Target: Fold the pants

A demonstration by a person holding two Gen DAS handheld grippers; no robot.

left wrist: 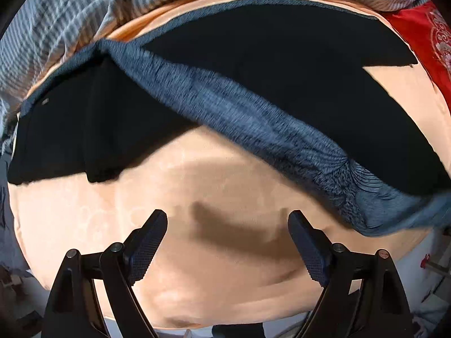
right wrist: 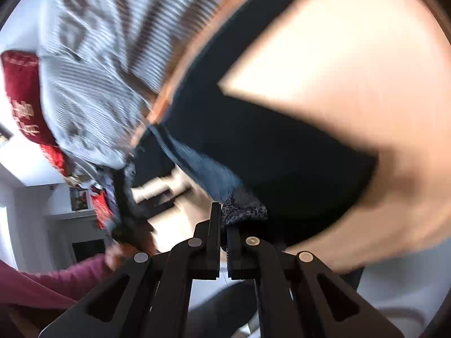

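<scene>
Pinching fuzzy-lined dark pants [right wrist: 282, 146] – right gripper [right wrist: 223, 219]; left gripper [left wrist: 227, 219] wide, empty.

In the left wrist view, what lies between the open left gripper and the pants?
Only bare peach bedding, crossed by a shadow, lies between the left gripper and the pants. The left wrist view shows this.
</scene>
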